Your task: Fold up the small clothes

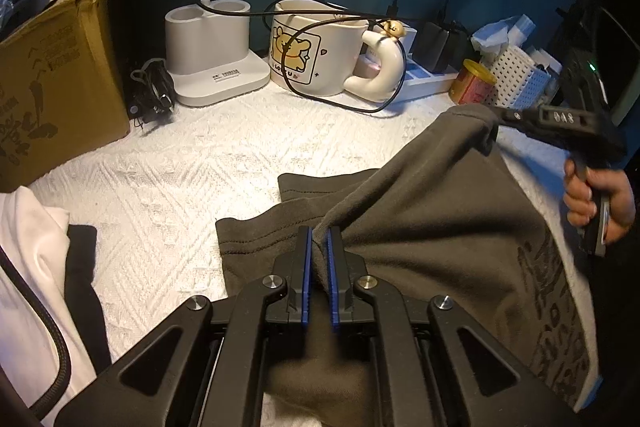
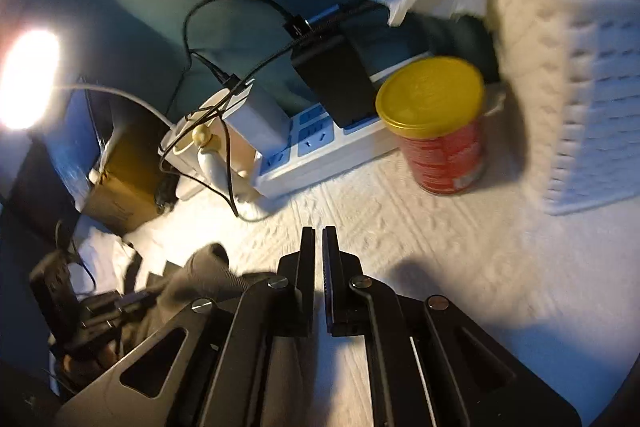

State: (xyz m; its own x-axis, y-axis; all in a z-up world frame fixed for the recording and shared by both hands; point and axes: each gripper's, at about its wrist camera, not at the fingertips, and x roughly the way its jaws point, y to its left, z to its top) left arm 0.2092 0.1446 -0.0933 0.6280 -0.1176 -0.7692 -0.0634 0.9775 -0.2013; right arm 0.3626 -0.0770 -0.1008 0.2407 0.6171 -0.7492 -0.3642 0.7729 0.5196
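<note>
- The left gripper (image 1: 319,239) is clenched on a ridge of the grey garment (image 1: 432,227), which lies on the white cloth (image 1: 168,179) and is lifted along its upper edge.
- In the left view, the right gripper (image 1: 498,117) pinches the garment's raised far corner, with the hand (image 1: 600,199) on its handle.
- I judge the fold barely begun: two grips are taken and the edge is raised, but the garment is still mostly spread out. Carrying the edge over and laying it flat remain.
- The right view shows jaws nearly together with only white cloth visible past them; whether fabric sits between them cannot be told there, so the left view settles the grip.
- Only the left view shows the mug (image 1: 316,55) and box (image 1: 56,79) clearly.
- Only the right view shows the can (image 2: 440,123) and power strip (image 2: 320,151) close up.
</note>
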